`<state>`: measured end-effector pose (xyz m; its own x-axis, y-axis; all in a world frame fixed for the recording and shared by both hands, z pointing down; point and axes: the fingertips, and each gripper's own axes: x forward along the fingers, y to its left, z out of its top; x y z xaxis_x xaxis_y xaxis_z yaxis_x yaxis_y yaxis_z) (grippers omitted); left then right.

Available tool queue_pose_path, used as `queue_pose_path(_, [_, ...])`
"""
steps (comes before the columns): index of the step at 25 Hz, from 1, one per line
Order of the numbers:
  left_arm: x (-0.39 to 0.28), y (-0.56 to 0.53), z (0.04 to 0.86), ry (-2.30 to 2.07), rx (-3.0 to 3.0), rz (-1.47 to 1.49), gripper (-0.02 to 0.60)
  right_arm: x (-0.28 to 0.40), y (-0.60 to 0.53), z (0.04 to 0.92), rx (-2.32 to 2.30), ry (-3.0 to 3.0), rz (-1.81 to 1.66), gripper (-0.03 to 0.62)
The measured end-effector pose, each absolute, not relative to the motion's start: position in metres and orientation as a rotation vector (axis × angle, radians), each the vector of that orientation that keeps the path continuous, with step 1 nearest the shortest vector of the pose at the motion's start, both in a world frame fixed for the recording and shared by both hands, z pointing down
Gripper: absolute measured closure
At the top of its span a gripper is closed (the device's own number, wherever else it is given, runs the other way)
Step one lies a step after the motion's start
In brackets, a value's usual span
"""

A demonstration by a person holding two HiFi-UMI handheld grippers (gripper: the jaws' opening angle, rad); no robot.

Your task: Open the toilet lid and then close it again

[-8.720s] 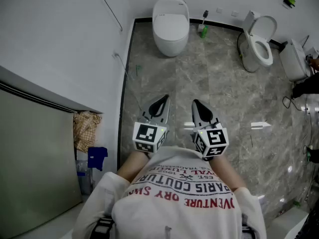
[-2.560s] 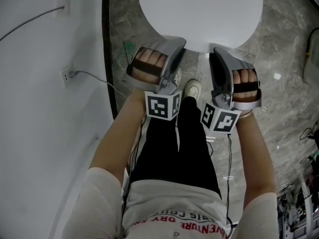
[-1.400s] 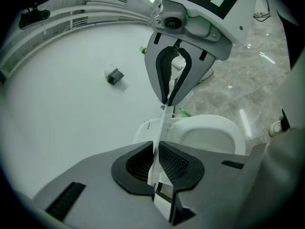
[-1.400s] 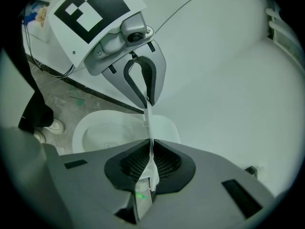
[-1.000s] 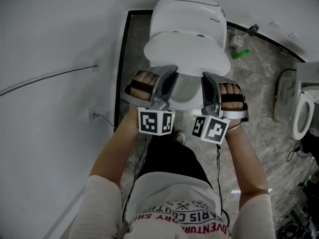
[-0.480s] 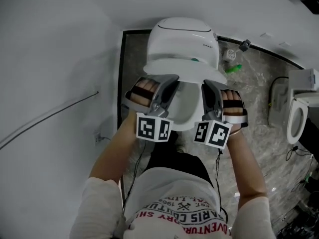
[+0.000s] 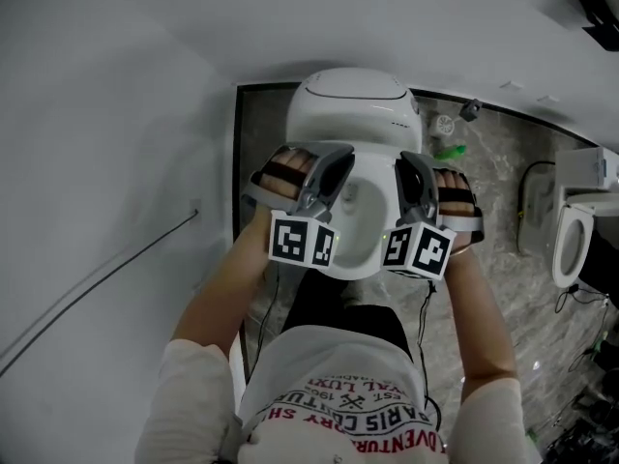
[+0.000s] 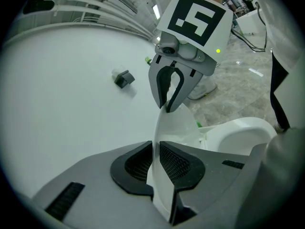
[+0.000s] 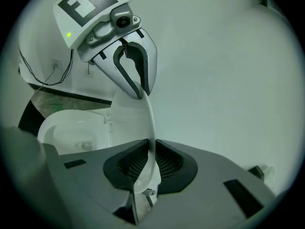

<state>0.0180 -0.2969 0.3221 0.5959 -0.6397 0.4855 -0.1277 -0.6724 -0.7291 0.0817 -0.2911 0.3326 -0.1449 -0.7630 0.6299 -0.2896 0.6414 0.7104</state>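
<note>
nipping the lid (image 8: 175,123) rim between nearly closed jaws, left gripper (image 8: 155,150) and right gripper (image 9: 151,151) risked it slipping out under uneven lift.

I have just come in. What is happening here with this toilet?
A person stands over a white toilet with a gripper in each hand. The left gripper and the right gripper are both clamped on the free edge of the lid, one toward each side. The lid is raised off the seat and stands steeply, so the bowl is exposed. Closing it again is not yet done.
</note>
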Motion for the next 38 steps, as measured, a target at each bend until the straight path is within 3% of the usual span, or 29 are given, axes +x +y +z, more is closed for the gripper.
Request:
queue_pose_path(22, [0.043,-0.43,0.327,0.59,-2.225,-1.018,0.515,0.106,-0.422,0.34,0.825,-1.75,-0.417,0.563])
queue_pose_path(38, [0.047,-0.456,0.336,0.567,-2.228,-1.019,0.509,0.112,-0.447,0.344,0.873,-1.759,-0.417,0.562])
